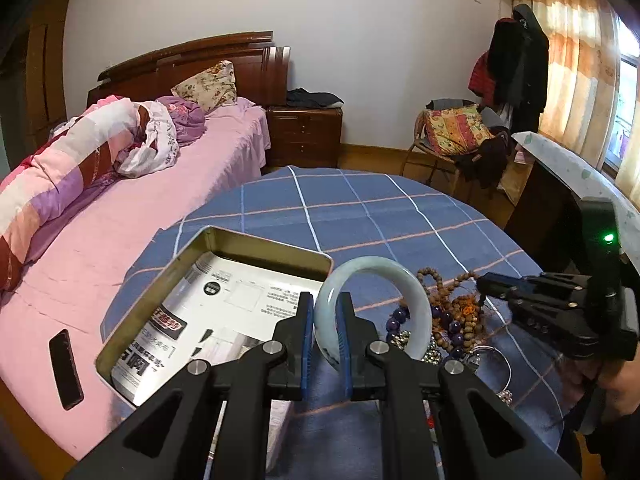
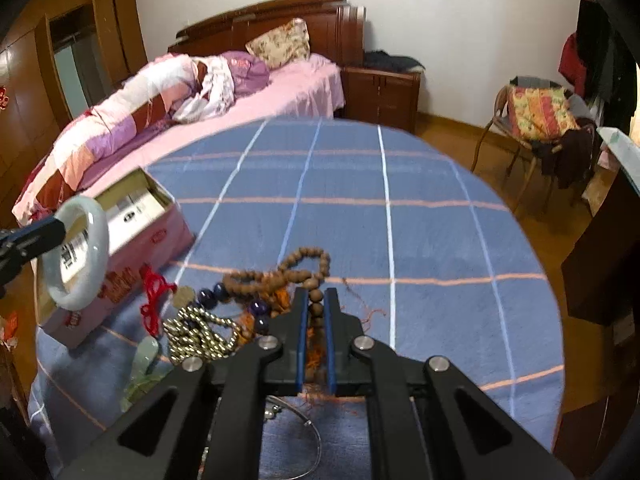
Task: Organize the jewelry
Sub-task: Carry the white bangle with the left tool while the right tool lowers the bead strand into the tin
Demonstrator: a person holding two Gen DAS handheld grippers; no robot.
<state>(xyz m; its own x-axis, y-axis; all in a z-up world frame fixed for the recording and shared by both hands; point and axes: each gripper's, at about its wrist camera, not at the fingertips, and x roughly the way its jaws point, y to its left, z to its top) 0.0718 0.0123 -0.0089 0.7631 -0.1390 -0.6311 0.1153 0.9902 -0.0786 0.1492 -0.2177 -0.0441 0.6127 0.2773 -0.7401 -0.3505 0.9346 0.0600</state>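
1. Two grippers are in view. The left gripper [image 1: 325, 320] clamps one pale jade bangle [image 1: 372, 276] between its blue pads, the ring standing upright above the blue checked table cover [image 1: 360, 208].
2. The right gripper [image 2: 317, 312] is closed narrowly on a strand of the brown wooden bead string [image 2: 304, 268]; beads and orange threads show between its pads.
3. One open tin box [image 1: 224, 240] sits at about 10 o'clock from the bangle in the left wrist view, lined with printed paper.
4. The bangle is smooth, glossy, whitish green, with a faint blue tint on the inner side.
5. The pile of jewelry lies on the cloth at about 3 to 4 o'clock from the bangle: one brown bead string, one strand of dark purple beads [image 2: 216, 292], one heap of small metallic beads [image 2: 200, 336], one thin silver wire hoop [image 2: 308, 440], one red knotted cord [image 2: 154, 292] and one pale green pendant [image 2: 146, 354].
6. One dark phone [image 1: 66, 368] lies on the pink bed sheet [image 1: 132, 216], at 9 o'clock from the box.
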